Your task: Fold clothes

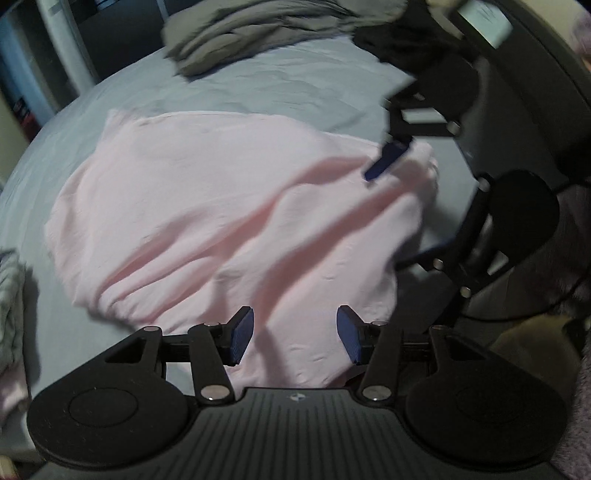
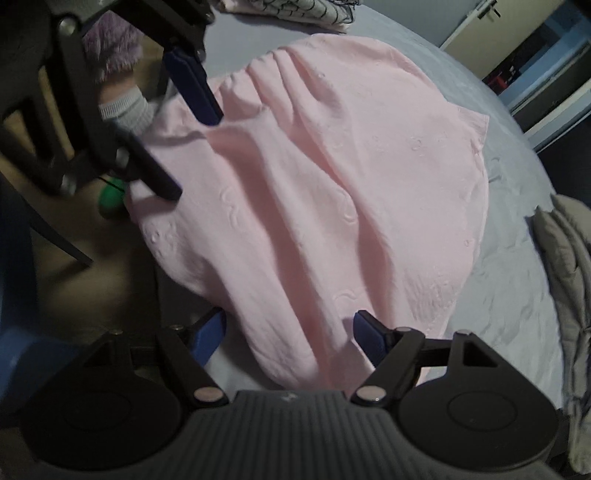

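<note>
pink cloth (image 1: pixel 221 206) lies spread and rumpled on a grey-blue bed sheet (image 1: pixel 258 85), long diagonal creases running across it, its near edge reaching the near side of the bed. in the right wrist view the same cloth (image 2: pixel 332 177) shows faint raised patterns and hangs a little over the bed's edge at the left. the left gripper (image 1: pixel 295 334) is tilted steeply down over the near part of the cloth, its blue pads (image 1: pixel 240 336) spread apart with bare cloth showing between them, nothing pinched. the right gripper (image 2: pixel 291 332) also points steeply down over the cloth's near end, its jaws spread wide, one blue pad (image 2: pixel 371 341) over the pink fabric and the other over the bed's edge; whether the pads touch the cloth cannot be told. each gripper appears in the other's view, blurred, at the cloth's side edge. a heap of grey garments (image 1: pixel 258 33) sits at the far side of the bed, well apart from the cloth. a patterned fabric (image 2: pixel 295 11) lies at the far edge in the right wrist view. beyond the bed's left edge, a socked foot (image 2: pixel 125 107) and a green ball (image 2: pixel 110 199) are on the floor.
</note>
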`<state>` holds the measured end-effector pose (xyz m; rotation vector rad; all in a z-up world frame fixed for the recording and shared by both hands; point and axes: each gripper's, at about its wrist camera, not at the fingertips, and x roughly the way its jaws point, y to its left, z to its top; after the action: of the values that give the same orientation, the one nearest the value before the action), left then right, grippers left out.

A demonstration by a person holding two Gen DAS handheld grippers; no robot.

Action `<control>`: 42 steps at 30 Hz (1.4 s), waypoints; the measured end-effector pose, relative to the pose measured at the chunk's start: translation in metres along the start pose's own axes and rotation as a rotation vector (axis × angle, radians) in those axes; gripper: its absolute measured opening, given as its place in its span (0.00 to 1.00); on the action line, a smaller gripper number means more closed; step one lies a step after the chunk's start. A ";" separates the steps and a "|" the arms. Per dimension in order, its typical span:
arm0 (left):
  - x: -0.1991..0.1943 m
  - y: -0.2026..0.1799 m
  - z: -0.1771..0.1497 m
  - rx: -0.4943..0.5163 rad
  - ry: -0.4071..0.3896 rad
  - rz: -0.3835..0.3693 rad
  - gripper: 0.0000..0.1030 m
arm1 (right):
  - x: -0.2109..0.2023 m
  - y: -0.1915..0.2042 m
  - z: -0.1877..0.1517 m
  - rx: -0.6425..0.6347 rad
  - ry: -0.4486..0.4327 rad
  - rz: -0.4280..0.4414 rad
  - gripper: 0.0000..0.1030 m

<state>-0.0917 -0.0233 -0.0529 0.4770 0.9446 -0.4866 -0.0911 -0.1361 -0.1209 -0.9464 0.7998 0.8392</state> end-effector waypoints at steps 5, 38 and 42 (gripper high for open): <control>0.023 -0.021 -0.002 0.075 -0.016 0.001 0.48 | 0.012 0.011 -0.003 -0.055 0.001 -0.056 0.76; 0.035 -0.016 -0.002 0.147 -0.075 0.207 0.13 | 0.008 -0.031 0.020 0.124 -0.225 -0.075 0.18; 0.030 -0.001 0.005 0.100 -0.052 0.150 0.11 | 0.001 -0.027 0.013 0.103 -0.238 -0.067 0.37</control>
<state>-0.0746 -0.0327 -0.0763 0.6178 0.8308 -0.4097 -0.0644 -0.1331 -0.1079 -0.7613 0.5966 0.8273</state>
